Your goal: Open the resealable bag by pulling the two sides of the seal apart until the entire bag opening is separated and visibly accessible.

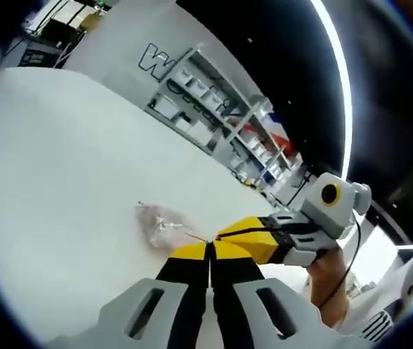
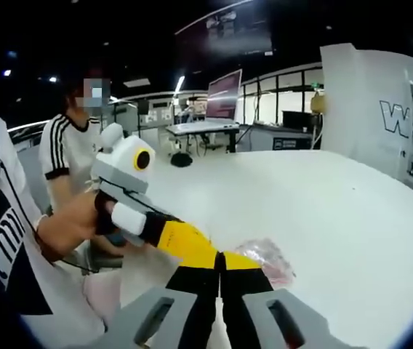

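A small clear resealable bag (image 1: 161, 224) with pinkish contents hangs low over the white table (image 1: 61, 167). It also appears in the right gripper view as the bag (image 2: 266, 262). My left gripper (image 1: 208, 246) is shut, with its yellow tips pinching the bag's near edge. The right gripper (image 1: 221, 236) reaches in from the right, its tips meeting mine at the same edge. In the right gripper view, my right gripper (image 2: 219, 257) is shut on that edge, and the left gripper (image 2: 208, 253) comes in from the left, held by a hand (image 2: 75, 222). The seal itself is hidden behind the tips.
The round white table (image 2: 337, 203) stretches far past the bag. Shelving with boxes (image 1: 217, 109) stands beyond its far edge, beside a white panel with letters (image 2: 392, 109). A person in a striped white shirt (image 2: 65, 149) sits at the left, with desks and a monitor (image 2: 225, 94) behind.
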Demonstrator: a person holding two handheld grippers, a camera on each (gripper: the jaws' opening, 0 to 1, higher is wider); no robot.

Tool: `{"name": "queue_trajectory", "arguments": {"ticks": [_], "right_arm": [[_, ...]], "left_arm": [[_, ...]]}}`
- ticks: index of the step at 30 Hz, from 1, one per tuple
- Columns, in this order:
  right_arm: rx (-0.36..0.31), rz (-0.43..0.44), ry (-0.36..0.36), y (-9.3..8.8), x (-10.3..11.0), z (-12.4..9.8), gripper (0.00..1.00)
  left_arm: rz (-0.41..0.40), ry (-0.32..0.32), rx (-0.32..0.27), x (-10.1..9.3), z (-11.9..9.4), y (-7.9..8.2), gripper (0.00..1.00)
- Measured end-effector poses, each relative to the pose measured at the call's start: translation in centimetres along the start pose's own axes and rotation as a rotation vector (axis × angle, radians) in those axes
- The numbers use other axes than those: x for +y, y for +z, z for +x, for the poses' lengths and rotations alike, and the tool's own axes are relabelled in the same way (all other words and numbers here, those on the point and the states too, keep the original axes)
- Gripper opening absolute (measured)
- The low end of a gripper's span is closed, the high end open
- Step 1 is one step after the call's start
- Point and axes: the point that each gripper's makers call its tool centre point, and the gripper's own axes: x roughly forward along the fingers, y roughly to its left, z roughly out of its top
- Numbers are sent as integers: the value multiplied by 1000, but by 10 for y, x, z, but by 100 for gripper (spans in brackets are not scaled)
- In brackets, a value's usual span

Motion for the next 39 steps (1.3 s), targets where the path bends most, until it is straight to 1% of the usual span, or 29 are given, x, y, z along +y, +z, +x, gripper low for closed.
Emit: {"name": "queue_trajectory", "arguments": {"ticks": [1,2,7,8,9,10,11,12,13,16,17,19,22,24,25,28,32,35,36,38,39], "right_arm": [[-14,6,-7,3,-1,-1,0],[-23,8,-18,5,-3,-3,0],[-19,-17,-25,6,-5,-4,0],[-37,-70,-59,10,-10,-6,0],[-17,-87,-67,7,-10,-7,0],[-2,-126,-73,6,-10,-7,0],[-13,-169,-106,9,-13,-7,0],[4,-189,-119,7,-13,-8,0],[28,-201,-112,3,-10,-7,0],[45,-249,-102,1,-2,-3,0],[53,-254,-97,-1,2,-2,3],[109,-281,-95,-10,4,0,10],[123,-291,-99,-13,2,3,7],[116,-280,-97,-11,2,3,3],[110,-278,-101,-10,1,3,2],[104,-263,-107,-8,-1,6,2],[121,-278,-119,-12,-2,9,3],[145,-313,-149,-16,-6,10,2],[153,-338,-172,-16,-10,9,1],[155,-384,-206,-14,-14,8,0],[157,-391,-213,-14,-14,8,0]], "left_arm": [[16,16,7,2,0,-1,0],[18,16,6,3,0,-2,0],[-2,7,1,3,0,-4,0],[1,7,7,3,-1,-5,0],[8,8,10,3,-1,-6,0],[13,7,12,2,-1,-6,0],[18,6,15,0,-2,-6,0],[24,7,15,-1,-2,-6,0],[29,9,15,-1,-3,-6,0],[49,17,14,-1,-3,-5,0],[54,19,13,-1,-3,-5,0],[62,20,12,-2,-5,-5,0],[85,30,17,-3,-7,-6,0],[106,39,22,-3,-8,-7,0],[110,41,24,-2,-8,-8,0],[122,46,26,-2,-9,-8,0],[131,43,29,-4,-8,-9,0],[142,42,38,-6,-7,-13,0],[146,43,40,-7,-7,-14,0],[147,42,46,-7,-6,-15,0],[147,45,49,-6,-6,-16,0]]}}
